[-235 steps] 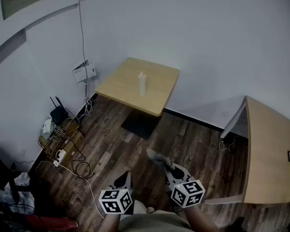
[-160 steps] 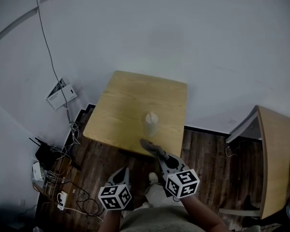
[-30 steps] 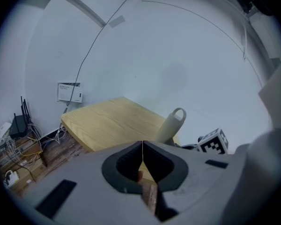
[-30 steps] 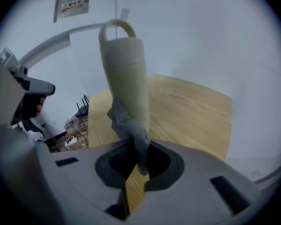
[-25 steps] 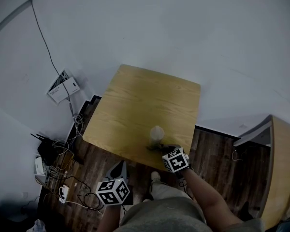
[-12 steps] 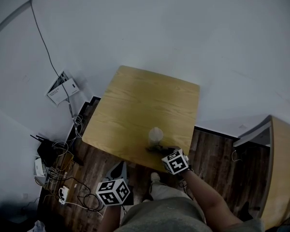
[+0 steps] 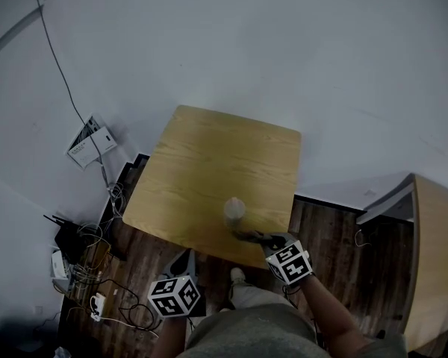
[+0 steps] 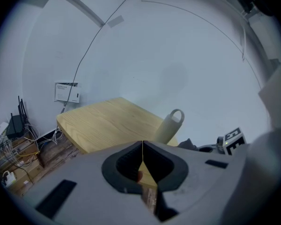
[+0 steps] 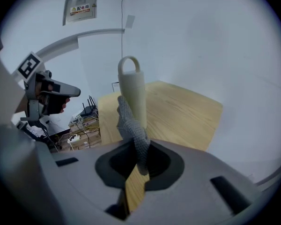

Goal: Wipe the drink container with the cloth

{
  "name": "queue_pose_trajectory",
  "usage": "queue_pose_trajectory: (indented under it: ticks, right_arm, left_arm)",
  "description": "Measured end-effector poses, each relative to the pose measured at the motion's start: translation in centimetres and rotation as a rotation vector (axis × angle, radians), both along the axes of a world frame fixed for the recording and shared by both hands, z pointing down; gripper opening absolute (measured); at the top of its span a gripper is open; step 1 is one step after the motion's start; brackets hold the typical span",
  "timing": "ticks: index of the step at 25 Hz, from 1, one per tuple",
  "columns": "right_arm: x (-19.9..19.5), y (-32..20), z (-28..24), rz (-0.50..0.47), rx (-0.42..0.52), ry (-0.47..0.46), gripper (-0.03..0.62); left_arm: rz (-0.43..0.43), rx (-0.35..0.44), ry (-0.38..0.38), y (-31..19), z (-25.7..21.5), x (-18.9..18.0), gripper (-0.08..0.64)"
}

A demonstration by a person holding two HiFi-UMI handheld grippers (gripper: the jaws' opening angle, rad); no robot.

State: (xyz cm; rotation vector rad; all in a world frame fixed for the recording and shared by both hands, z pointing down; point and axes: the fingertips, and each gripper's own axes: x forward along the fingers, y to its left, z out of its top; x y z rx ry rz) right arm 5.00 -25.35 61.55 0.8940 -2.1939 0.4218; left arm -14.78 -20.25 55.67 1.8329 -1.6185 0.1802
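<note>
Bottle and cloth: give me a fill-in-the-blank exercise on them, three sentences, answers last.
1. The right tongs are shut on the ____.
2. The bottle stands ____ on the table.
3. The left tongs are shut and hold ____.
Missing words: cloth; upright; nothing.

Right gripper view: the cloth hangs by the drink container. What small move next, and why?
Probably press the cloth lightly onto the side of the drink container and stroke upward. The right gripper is shut on the cloth beside the upright container; the left gripper is shut, empty, and not steadying it.
</note>
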Motion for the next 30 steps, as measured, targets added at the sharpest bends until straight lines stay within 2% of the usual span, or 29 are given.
queue_pose_trajectory:
  ticks: [11,18,25,30]
  right_arm:
    - [3.6,-2.5,-3.4,0.094,0.092,0.033,0.018]
    - [3.0,-5.3,-4.8,0.163,0.14,0.035,0.018]
    - [-0.6,-5.9,-6.5,0.099,0.175,-0.006,0.018]
    - [-2.3,-5.4,-6.3,0.06,0.159,-0.023,0.018]
  left_arm:
    - [0.014,0.011,0.002,-0.1,-0.4,0.9,0.003]
    - [0.005,0.014,0.0,0.2,-0.6,0.6,0.003]
    - [-0.006,0.015,-0.003,0.3,-0.7,0.2,0.003]
    - [-0.009,0.015,-0.006,0.5,-0.7,0.1,0.003]
